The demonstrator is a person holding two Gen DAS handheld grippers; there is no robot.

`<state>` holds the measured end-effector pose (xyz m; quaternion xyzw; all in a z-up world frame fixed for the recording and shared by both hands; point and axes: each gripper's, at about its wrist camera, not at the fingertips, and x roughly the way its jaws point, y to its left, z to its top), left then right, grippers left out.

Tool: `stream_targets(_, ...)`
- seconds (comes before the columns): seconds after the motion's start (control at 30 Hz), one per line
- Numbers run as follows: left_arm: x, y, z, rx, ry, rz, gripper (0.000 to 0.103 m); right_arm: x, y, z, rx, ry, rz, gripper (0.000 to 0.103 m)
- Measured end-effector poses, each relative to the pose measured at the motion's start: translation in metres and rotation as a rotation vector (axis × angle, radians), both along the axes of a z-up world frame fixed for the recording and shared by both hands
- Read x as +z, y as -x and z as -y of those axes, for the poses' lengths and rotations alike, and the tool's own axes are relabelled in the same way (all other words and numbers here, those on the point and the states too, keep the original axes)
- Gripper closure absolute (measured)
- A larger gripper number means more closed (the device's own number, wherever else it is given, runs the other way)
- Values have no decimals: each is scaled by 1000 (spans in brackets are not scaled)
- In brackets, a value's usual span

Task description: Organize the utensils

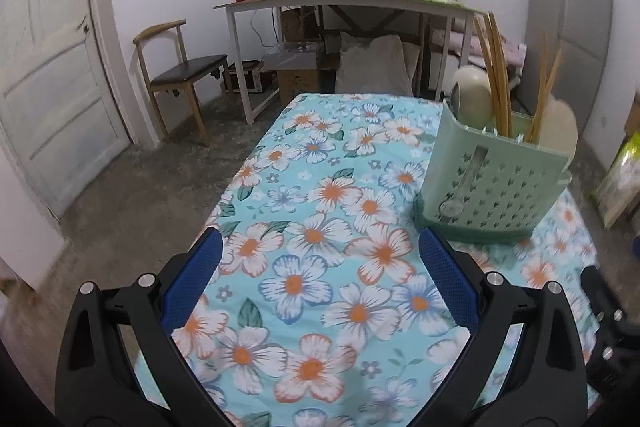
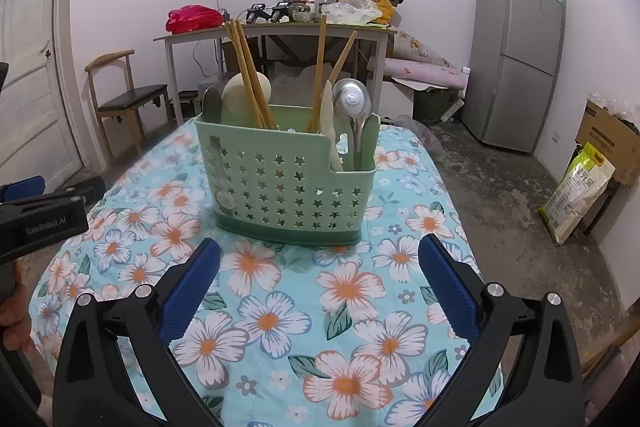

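Note:
A green plastic utensil caddy (image 2: 280, 183) with star holes stands upright on the floral tablecloth (image 2: 280, 307). It holds wooden chopsticks (image 2: 250, 75), a metal spoon (image 2: 352, 103), a cream ladle (image 2: 240, 95) and other spoons. My right gripper (image 2: 320, 287) is open and empty, just in front of the caddy. My left gripper (image 1: 320, 279) is open and empty over the cloth, with the caddy (image 1: 492, 183) ahead to its right. The left gripper's body shows at the left edge of the right wrist view (image 2: 40, 219).
Behind the table stand a wooden chair (image 2: 124, 99), a cluttered desk (image 2: 280, 31) and a grey fridge (image 2: 516, 55). A door (image 1: 48, 75) is at the left. A cardboard box (image 2: 608, 139) and a bag (image 2: 576, 187) sit on the floor at the right.

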<state>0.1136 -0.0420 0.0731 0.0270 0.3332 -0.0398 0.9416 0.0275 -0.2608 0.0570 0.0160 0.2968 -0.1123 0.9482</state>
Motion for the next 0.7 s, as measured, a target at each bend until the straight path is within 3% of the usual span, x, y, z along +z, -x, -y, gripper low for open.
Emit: stream_targets(0.7,3,-3,-1,70,-27,-12,8,9,-8,17,-117,-38,-63,6)
